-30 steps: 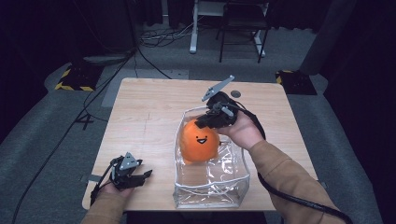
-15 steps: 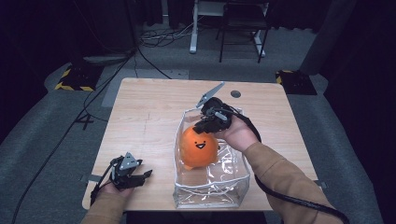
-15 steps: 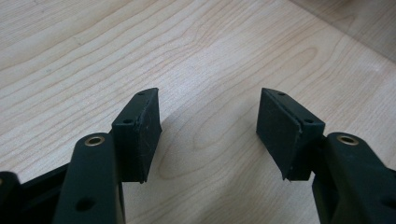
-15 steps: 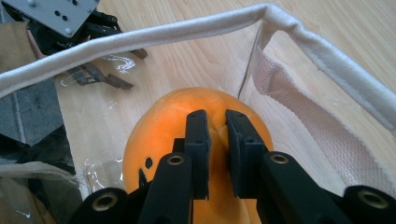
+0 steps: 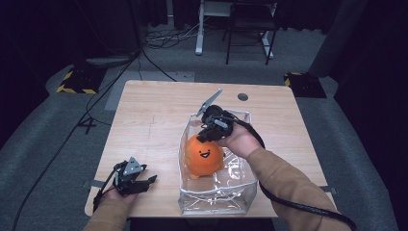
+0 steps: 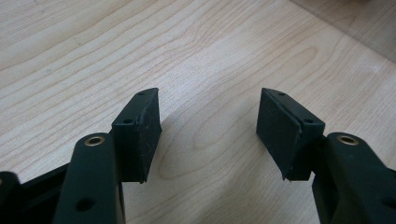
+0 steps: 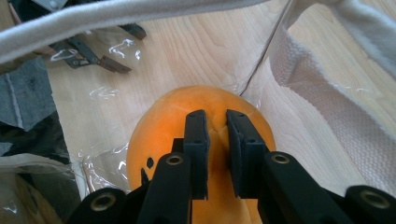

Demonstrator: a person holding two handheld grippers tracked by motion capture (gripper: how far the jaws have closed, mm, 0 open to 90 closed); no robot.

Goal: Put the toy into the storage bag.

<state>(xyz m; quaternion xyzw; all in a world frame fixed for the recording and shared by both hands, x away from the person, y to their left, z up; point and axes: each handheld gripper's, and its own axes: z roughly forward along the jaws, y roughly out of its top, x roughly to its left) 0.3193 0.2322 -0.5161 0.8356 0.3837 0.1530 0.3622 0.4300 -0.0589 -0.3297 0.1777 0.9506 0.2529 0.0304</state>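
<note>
The right tool (image 7: 216, 122) has its jaws squeezed nearly together, pinching a bit of the top of the orange plush toy (image 7: 163, 126), the round one with the little smiley face (image 5: 204, 155). The toy sits down inside a clear plastic bag (image 5: 226, 199) with a whitish fabric rim (image 7: 322, 93), and the right hand (image 5: 235, 139) reaches over the bag's far edge to hold it there. The bag stands open on the wooden desk (image 5: 149, 120), toward the near right side. Over at the near left corner, the left tool (image 6: 208, 123) is spread wide with nothing between its jaws, just bare wood grain under it, hovering low or resting on the desk, can't tell which. It's well apart from the bag.
</note>
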